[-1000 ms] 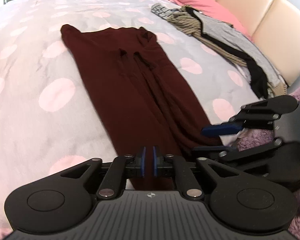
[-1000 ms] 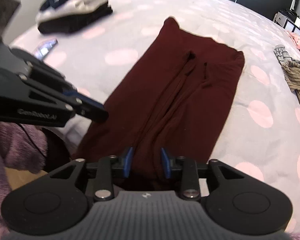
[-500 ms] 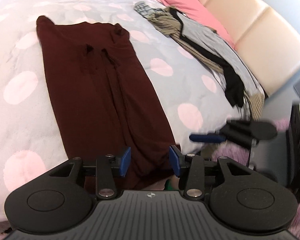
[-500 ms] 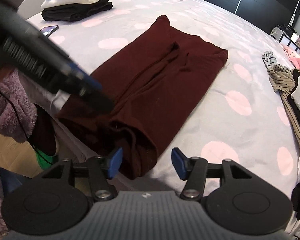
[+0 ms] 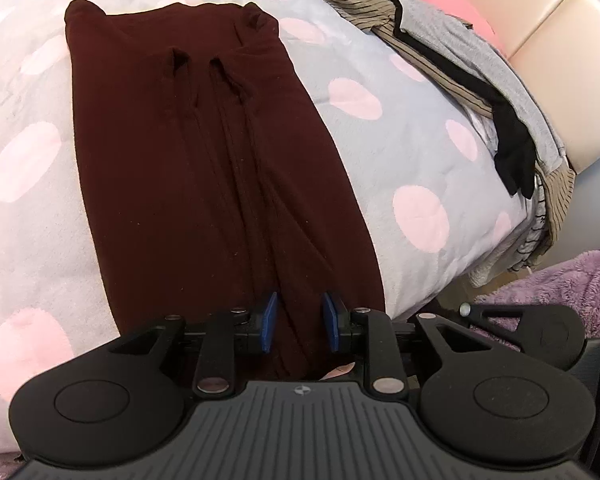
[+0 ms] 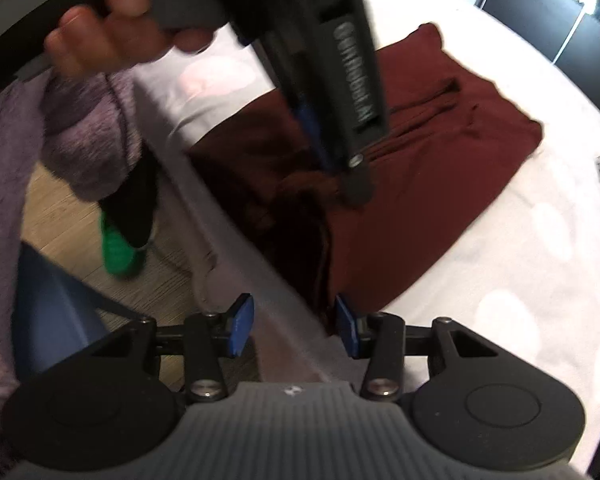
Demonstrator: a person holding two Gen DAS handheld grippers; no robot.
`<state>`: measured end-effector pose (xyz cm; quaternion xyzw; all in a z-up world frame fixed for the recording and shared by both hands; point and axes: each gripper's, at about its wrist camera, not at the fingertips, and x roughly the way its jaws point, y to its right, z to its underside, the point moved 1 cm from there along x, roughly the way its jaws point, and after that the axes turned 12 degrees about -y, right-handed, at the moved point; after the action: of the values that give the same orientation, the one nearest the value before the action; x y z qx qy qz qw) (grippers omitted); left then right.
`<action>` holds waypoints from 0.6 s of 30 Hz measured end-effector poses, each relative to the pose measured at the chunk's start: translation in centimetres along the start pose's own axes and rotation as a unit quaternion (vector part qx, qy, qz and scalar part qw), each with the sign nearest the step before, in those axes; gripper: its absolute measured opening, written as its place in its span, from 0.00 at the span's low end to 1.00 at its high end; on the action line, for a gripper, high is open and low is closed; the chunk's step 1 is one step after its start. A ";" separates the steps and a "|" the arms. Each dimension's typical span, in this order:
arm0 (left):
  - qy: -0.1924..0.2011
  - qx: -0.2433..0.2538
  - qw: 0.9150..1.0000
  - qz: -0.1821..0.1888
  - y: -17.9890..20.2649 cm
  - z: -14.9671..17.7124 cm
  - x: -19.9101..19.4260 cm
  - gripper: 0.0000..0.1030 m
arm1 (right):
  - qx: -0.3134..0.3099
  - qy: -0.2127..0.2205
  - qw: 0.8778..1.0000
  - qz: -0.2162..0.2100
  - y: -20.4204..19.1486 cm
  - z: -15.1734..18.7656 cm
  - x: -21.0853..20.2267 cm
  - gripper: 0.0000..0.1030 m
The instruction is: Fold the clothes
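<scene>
Maroon garment (image 5: 204,168) lies long and flat on the dotted bed (image 5: 380,152), its near hem hanging at the near edge. Left gripper (image 5: 298,322) is closing, hem fabric between the pads, not yet pinched. Right gripper (image 6: 294,326) is also closing, straddling the hem's right corner at the bed edge (blurred). Risk: it may catch only one layer or the bedcover, so the fold would skew.

Left gripper (image 6: 340,176) blurred in right view, hides garment (image 6: 440,152) middle; hem under jaws unclear.
</scene>
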<state>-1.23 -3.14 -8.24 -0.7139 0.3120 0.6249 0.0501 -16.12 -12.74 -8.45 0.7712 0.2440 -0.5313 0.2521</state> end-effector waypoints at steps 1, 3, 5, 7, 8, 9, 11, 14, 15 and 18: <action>-0.001 -0.001 1.000 -0.004 0.0 0.1 -0.1 0.23 | 0.004 -0.008 1.000 -0.015 0.0 0.2 0.1 0.47; 0.002 -0.007 1.000 -0.005 -0.2 0.3 -0.3 0.23 | 0.021 -0.033 0.998 -0.057 0.1 0.9 0.5 0.27; 0.008 -0.017 1.000 0.007 -0.3 0.5 -0.7 0.23 | 0.027 -0.032 0.998 -0.036 -0.1 1.5 0.2 0.28; 0.020 -0.020 0.999 0.018 -0.3 0.7 -1.4 0.26 | 0.047 -0.008 0.999 -0.008 0.4 1.8 -0.9 0.28; 0.026 -0.022 0.999 0.022 -0.2 0.8 -1.6 0.33 | 0.062 0.005 0.998 0.011 0.6 2.1 -1.6 0.31; 0.031 -0.024 0.999 0.025 -0.2 0.9 -1.9 0.43 | 0.075 0.013 0.997 0.031 0.9 2.3 -2.0 0.36; 0.034 -0.026 0.998 0.037 -0.1 0.8 -1.9 0.45 | 0.091 0.022 0.994 0.051 1.6 2.4 -2.2 0.47; 0.020 -0.024 0.999 0.037 0.1 0.4 -1.1 0.39 | 0.075 0.033 0.995 0.062 2.2 2.1 -1.7 0.46; 0.014 -0.020 0.999 0.030 0.1 0.4 -0.8 0.28 | 0.062 0.034 0.995 0.067 2.3 2.0 -1.5 0.42; -0.002 -0.020 1.000 0.013 0.0 0.4 -0.3 0.19 | 0.056 0.038 0.996 0.058 3.0 2.0 -2.0 0.31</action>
<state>-1.60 -2.81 -8.09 -0.7094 0.3083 0.6331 0.0285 -16.17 -16.54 -6.83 0.8166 0.1778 -0.4989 0.2294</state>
